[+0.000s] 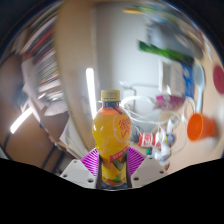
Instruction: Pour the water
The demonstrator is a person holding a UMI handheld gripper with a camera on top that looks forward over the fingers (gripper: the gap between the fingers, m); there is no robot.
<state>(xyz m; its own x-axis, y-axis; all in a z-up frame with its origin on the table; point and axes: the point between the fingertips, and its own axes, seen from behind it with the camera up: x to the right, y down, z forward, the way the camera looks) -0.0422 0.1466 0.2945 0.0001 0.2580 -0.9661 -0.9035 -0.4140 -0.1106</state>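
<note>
Well, I have the bottle [111,138] right in the lower centre of the frame, standing upright between my fingers [112,165]; the purple pads [93,163] sit against its lower body on either side, so I read the fingers as clamped on it, though the label hides part of the contact. It holds an orange liquid up to the shoulder, and its yellow cap [110,96] looks to be on; if that is so, nothing can be poured until the cap comes off.

To the right of centre stands a clear glass [157,112], wide-mouthed and seemingly empty, and I take it as the vessel meant to receive the pour; it is near the bottle but apart from it, slightly beyond the fingers. Further right, at the frame's right edge, sits an orange cup [200,126] on the table [185,145]; I cannot tell whether it has any part in this.

I judge the grip is low on the bottle so that the neck stays free to swing over the glass rim; holding it upright keeps the liquid in. The pour itself is not yet begun; the bottle shows no tilt. The risk I see is knocking the glass when I swing across.
</note>
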